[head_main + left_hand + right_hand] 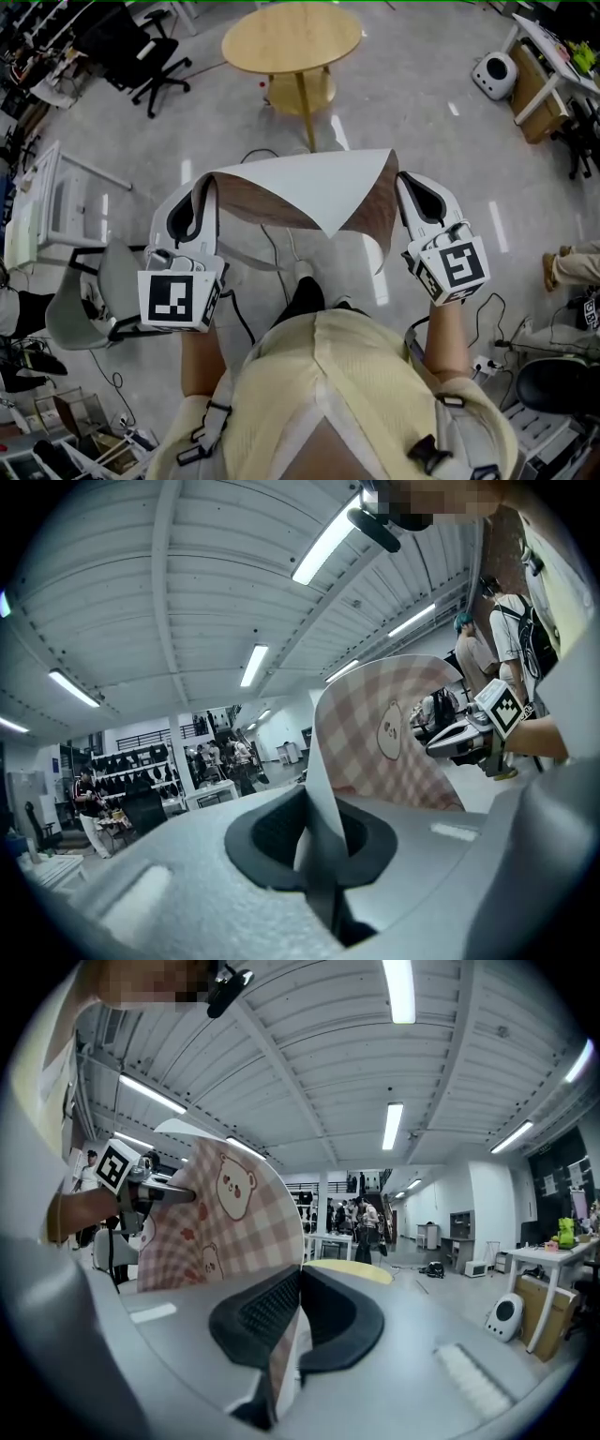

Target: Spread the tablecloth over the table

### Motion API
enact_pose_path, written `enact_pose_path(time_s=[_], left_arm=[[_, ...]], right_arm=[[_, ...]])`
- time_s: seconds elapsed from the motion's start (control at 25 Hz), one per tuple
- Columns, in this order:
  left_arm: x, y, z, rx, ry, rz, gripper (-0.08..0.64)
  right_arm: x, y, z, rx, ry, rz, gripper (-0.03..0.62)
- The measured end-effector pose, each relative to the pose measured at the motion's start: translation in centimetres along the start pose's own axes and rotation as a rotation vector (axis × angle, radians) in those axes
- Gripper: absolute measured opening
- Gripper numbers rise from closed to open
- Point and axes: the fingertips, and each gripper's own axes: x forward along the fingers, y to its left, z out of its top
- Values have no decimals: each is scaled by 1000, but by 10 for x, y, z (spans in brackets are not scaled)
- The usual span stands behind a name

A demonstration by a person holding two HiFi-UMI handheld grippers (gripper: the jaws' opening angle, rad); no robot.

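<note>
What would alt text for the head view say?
Seen from above, a person holds a tablecloth stretched between the left gripper and right gripper, both shut on its edges; a round wooden table stands ahead.

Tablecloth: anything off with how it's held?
Yes. The tablecloth is pinched in the left gripper and right gripper, but it hangs slack and doubled over. A white flap droops to a point mid-span, and the checked side curls out at both ends. It is short of the table.

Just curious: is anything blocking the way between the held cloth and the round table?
Nothing visible does. Only floor lies between the tablecloth, clamped by the left gripper and right gripper, and the round wooden table.
</note>
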Motion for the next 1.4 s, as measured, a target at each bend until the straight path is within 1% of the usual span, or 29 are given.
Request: enact_pose_path(time_s=[0.12,0.2,0.32,0.4,0.68,0.8,0.92,1.0,1.08,1.28,1.4], left_arm=[[-3,2,1,3,-5,9,5],[-4,1,2,6,-10,11,5],[-7,-1,5,9,-9,17,5],[-10,-1,7,7,-6,28,5],[-20,-2,7,-4,-3,54,5],[-22,-1,5,-13,-2,60,5],[-21,-1,1,-16,11,59,5],[-20,-2,-3,-16,22,55,5],[-18,-5,-7,-15,30,51,5],[-15,-11,-16,-24,52,45,5],[-9,-13,-26,-35,63,38,5]], right_arm=[[-1,3,-3,4,-2,23,22],[-2,5,-5,9,4,42,58],[-3,7,-9,-9,19,71,77],[-4,13,-11,-18,24,110,81],[-7,47,-10,-15,4,300,86],[-7,56,-10,-17,5,335,86],[-5,60,-13,-29,21,349,64],[-5,60,-15,-40,34,344,57],[-6,57,-16,-39,39,327,46],[-5,48,-11,-3,25,269,9],[0,41,-12,-20,26,242,8]])
